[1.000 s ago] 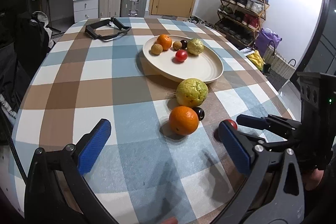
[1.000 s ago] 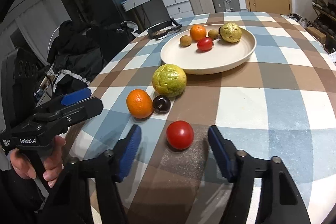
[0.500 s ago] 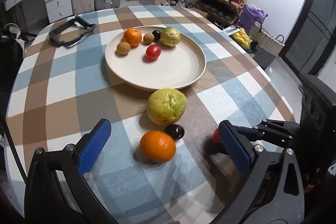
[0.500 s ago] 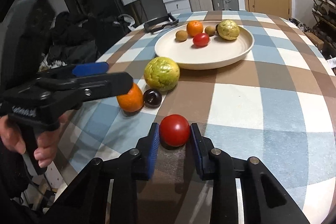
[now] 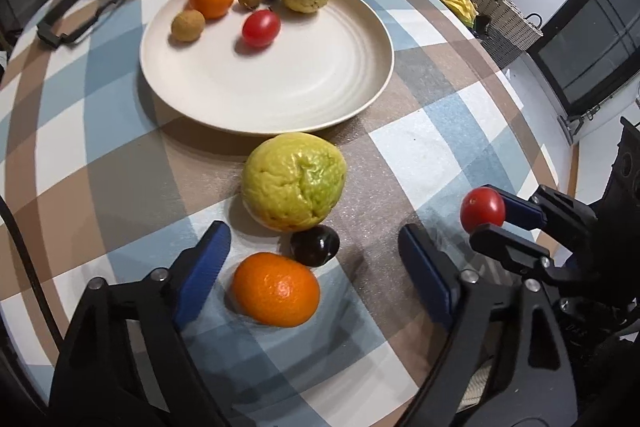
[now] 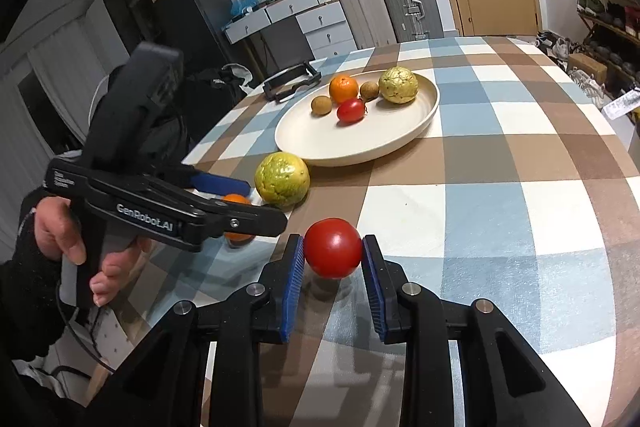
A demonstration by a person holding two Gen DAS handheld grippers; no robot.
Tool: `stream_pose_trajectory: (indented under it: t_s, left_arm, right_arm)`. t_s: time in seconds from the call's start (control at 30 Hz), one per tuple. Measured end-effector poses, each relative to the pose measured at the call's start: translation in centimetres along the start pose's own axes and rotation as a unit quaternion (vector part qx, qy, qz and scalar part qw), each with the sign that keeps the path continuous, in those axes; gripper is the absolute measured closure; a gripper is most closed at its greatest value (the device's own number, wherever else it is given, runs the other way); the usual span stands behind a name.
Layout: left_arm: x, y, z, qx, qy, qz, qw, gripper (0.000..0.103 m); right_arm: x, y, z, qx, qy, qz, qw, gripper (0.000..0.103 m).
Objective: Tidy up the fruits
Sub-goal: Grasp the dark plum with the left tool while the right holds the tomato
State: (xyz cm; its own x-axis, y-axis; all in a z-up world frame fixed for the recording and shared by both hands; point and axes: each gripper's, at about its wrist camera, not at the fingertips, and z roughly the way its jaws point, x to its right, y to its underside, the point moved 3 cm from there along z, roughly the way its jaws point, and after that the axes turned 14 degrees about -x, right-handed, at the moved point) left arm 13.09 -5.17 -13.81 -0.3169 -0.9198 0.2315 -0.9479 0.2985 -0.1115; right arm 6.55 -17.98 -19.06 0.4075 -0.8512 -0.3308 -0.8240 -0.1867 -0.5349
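Tomato [image 6: 333,248] clamped between right jaws; orange [image 5: 276,289] between closing, untouching left jaws

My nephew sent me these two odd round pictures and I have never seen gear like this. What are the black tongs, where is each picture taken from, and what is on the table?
No robot here: a person holds a hand-operated two-finger gripper in each hand, each with a wide-angle camera looking along its blue-padded fingers.

The left camera looks down past the left gripper, whose jaws are closing around an orange on the checked tablecloth, not yet pressing it. Beside the orange lie a dark plum and a big yellow-green fruit.

The right camera shows the right gripper shut on a red tomato, and the person's hand holding the other tool.

Behind is a cream plate already holding several fruits.
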Motion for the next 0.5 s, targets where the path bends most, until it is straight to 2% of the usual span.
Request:
stream_pose_trajectory:
  t_s: [0.07,0.17,0.3,0.37,0.5]
  left_arm:
    - [0.0,-0.2,0.6,-0.016,-0.003,0.000,0.9999,0.034]
    - [0.2,-0.4,0.8,-0.021,-0.018,0.009,0.9996,0.038]
    - [-0.1,-0.3,0.4,-0.015,-0.017,0.002,0.9997,0.054]
    - [-0.1,-0.1,0.1,-0.016,-0.020,-0.001,0.9997,0.055]
    - [0.2,0.7,0.1,-0.019,-0.053,0.012,0.9983,0.055]
  right_arm:
    - [0.3,-0.1,0.0,0.002,-0.006,0.004,1.000,0.073]
    - [0.5,-0.2,0.1,0.002,-0.008,0.006,1.000,0.073]
    - [0.8,0.0,0.2,0.002,-0.010,0.009,1.000,0.073]
    - [1.0,0.0,0.2,0.001,-0.013,0.012,1.000,0.073]
    - [1.2,0.1,0.2,0.001,-0.012,0.014,1.000,0.073]
